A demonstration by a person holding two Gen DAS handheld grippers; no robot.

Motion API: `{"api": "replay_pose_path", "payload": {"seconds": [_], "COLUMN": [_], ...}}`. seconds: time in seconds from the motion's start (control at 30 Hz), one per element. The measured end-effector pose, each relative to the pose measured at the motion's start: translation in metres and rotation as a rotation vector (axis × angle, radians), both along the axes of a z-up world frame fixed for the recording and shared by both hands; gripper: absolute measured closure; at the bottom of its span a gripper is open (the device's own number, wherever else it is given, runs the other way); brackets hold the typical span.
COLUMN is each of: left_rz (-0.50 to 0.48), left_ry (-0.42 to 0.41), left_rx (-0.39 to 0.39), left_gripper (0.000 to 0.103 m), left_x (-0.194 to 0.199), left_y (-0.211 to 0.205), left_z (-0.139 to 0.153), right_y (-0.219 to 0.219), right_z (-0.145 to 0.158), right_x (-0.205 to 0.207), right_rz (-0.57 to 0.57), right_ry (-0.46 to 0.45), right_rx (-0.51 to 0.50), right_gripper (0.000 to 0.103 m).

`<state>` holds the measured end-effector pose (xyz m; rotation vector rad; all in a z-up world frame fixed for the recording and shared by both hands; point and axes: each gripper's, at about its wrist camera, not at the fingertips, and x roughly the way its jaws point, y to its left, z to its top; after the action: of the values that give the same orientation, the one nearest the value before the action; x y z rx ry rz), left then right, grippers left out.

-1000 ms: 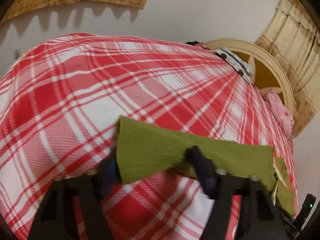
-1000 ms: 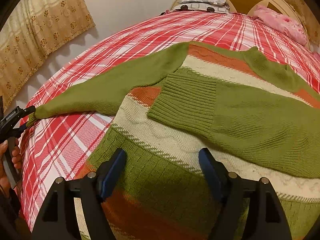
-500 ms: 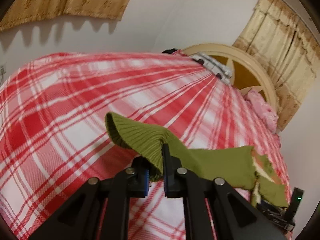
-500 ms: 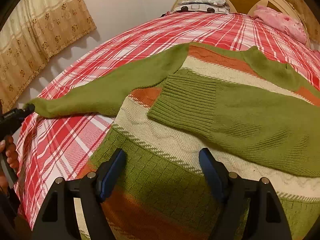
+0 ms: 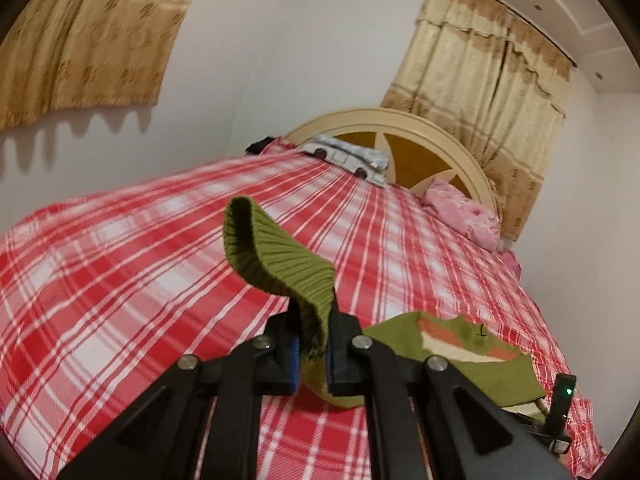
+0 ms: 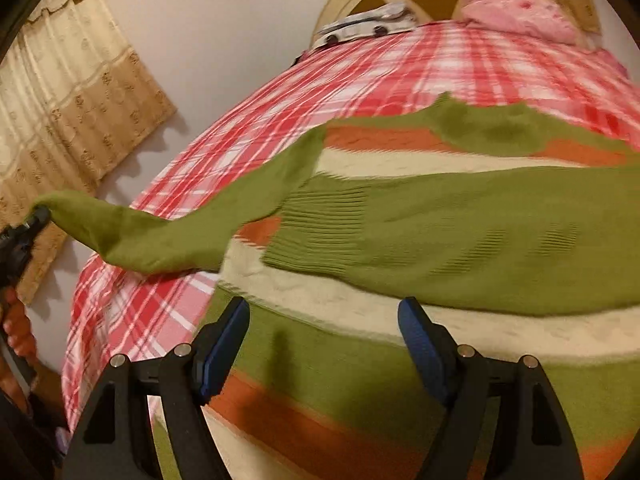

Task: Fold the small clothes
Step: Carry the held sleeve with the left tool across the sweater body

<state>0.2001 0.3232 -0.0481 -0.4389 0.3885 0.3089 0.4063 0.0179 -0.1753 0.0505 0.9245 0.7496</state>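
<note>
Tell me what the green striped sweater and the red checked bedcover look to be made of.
Sweater: knitted yarn, likely wool or acrylic, matte; ribbed cuff and visible stitch rows. Bedcover: thin woven cloth, perhaps cotton, matte; the plaid lies flat and smooth.

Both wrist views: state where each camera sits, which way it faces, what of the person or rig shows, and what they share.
Left wrist: on the left gripper, facing up the bed toward the headboard; its fingers clamp the green cuff.
Right wrist: on the right gripper, open, tilted down over the sweater; a hand shows at left.
Shared: sweater, bed, headboard, pink pillow, and the left gripper holding the cuff.
</note>
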Motion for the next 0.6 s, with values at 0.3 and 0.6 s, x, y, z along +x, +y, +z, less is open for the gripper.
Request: {"api": "replay_pose_path", "payload": {"seconds": [0.3, 0.6], "left_rz": [-0.108, -0.215], "left_ry": [-0.08, -0.125], "left_rx": [0.014, 0.042], "left_gripper": [0.094, 0.094], "left_x": [0.023, 0.057], "left_y": [-0.047, -0.107], "left_z": [0.04, 0.07], "right_y": [-0.06, -0.106], "right_z": [0.045, 0.052], "right_x": [-0.025, -0.049], "right_rz": [-0.031, -0.066], "right_ry": [-0.081, -0.103], "right_rx": [0.072, 0.085], "right_gripper": [0.026, 0.026]}}
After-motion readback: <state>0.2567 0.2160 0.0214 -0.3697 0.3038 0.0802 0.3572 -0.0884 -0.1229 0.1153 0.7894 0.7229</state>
